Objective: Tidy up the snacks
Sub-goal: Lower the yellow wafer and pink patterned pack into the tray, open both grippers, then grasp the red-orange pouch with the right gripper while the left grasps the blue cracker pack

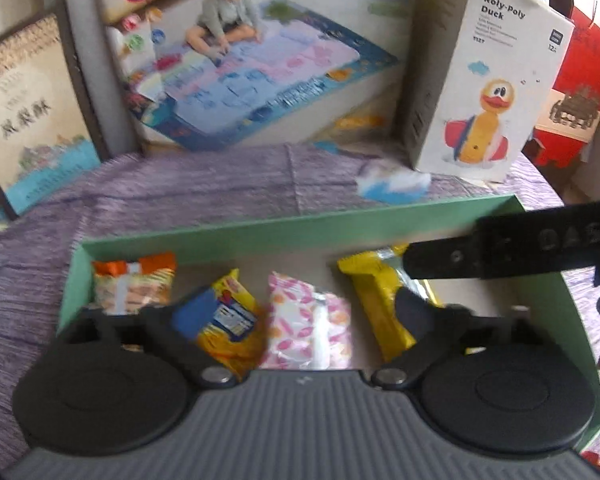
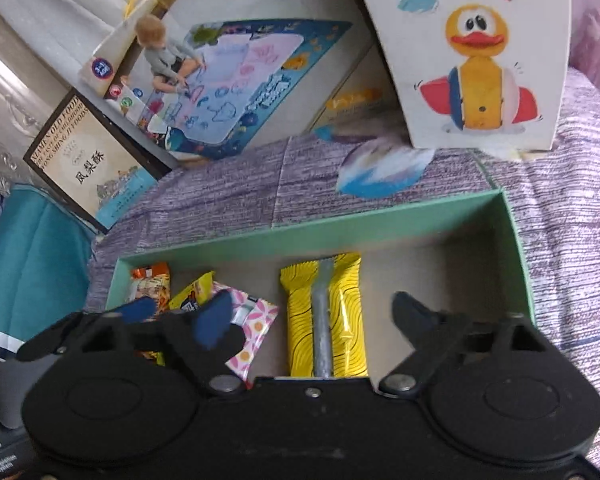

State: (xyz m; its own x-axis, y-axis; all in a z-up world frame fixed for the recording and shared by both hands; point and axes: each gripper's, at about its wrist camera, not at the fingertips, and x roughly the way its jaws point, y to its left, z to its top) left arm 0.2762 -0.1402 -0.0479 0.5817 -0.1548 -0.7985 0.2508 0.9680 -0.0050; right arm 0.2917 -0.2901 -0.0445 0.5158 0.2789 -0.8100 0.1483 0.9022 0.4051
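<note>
A green box (image 1: 284, 232) (image 2: 340, 228) lies on the purple cloth and holds several snacks in a row: an orange packet (image 1: 134, 286) (image 2: 150, 280), a yellow and blue packet (image 1: 226, 320) (image 2: 192, 292), a pink flowered packet (image 1: 304, 320) (image 2: 252, 328) and a yellow bar (image 1: 380, 300) (image 2: 326, 316). My left gripper (image 1: 300, 312) is open and empty over the box, above the middle packets. My right gripper (image 2: 316, 316) is open and empty, straddling the yellow bar. A blue and white snack (image 1: 394, 184) (image 2: 380, 172) lies on the cloth behind the box.
A Roly-Poly Duck box (image 1: 488, 92) (image 2: 480, 60) stands behind the box on the right. A play-mat box (image 1: 252, 64) (image 2: 236, 80) and a brown framed box (image 1: 28, 116) (image 2: 88, 160) lean at the back. A teal bag (image 2: 32, 256) is at left.
</note>
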